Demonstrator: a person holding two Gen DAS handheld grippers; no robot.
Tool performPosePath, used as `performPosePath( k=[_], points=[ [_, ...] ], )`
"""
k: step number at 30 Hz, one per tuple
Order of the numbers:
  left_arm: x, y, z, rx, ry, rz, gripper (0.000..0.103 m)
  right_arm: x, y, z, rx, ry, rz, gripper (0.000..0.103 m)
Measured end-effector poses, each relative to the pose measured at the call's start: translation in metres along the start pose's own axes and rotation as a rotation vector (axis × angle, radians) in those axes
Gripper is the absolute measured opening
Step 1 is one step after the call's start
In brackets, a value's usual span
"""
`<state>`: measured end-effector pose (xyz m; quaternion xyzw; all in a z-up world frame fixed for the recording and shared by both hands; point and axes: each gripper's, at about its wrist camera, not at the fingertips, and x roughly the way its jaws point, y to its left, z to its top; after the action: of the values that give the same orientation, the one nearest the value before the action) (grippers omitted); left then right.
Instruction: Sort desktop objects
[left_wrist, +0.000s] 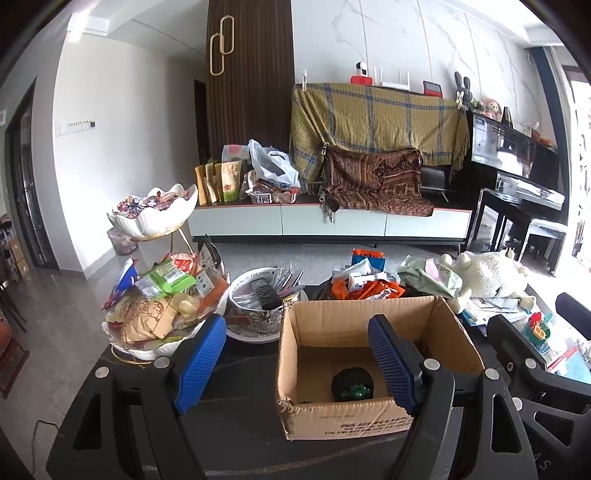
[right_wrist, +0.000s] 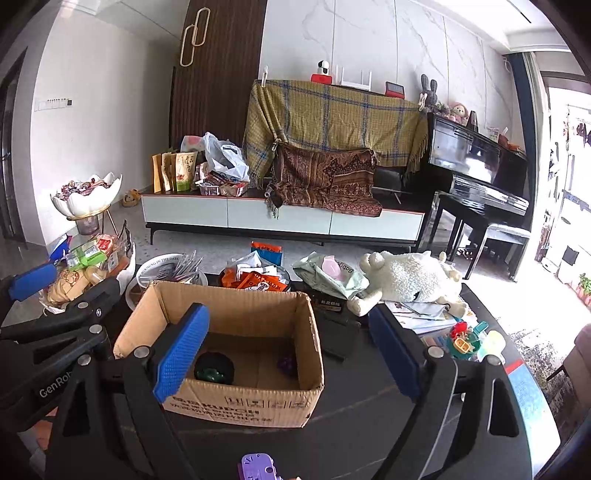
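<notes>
An open cardboard box (left_wrist: 325, 325) (right_wrist: 255, 306) stands on the dark table. Inside lies a black and green object (left_wrist: 351, 384) (right_wrist: 214, 369), and a small purple thing (right_wrist: 287, 363) lies at the right of the box floor. My left gripper (left_wrist: 295, 365) is open and empty just before the box, its right finger over the box's near right corner. My right gripper (right_wrist: 288, 354) is open and empty, straddling the box's right part. A small purple object (right_wrist: 257, 467) lies on the table below the right gripper. A white plush sheep (left_wrist: 491, 275) (right_wrist: 410, 277) lies at the right.
A two-tier white snack stand (left_wrist: 155, 218) (right_wrist: 86, 201) is at the left. A bowl with a remote and packets (left_wrist: 258, 295) (right_wrist: 166, 267), orange packets (left_wrist: 369, 288) (right_wrist: 258, 278), a wipes pack (right_wrist: 327, 271), papers and a colourful toy (right_wrist: 463, 338) crowd the table behind and right of the box.
</notes>
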<state>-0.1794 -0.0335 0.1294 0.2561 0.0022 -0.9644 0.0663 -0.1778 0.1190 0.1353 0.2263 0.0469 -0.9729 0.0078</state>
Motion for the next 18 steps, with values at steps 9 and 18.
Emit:
performPosePath(
  k=[9,18],
  points=[
    [-0.022,0.005,-0.001,0.009,-0.009,0.001,0.076,-0.023,0.005,-0.002,-0.006,-0.016,0.001,0.087],
    [-0.039,0.013,-0.001,0.004,0.014,-0.005,0.076,-0.047,0.011,-0.001,-0.026,-0.038,-0.005,0.087]
  ],
)
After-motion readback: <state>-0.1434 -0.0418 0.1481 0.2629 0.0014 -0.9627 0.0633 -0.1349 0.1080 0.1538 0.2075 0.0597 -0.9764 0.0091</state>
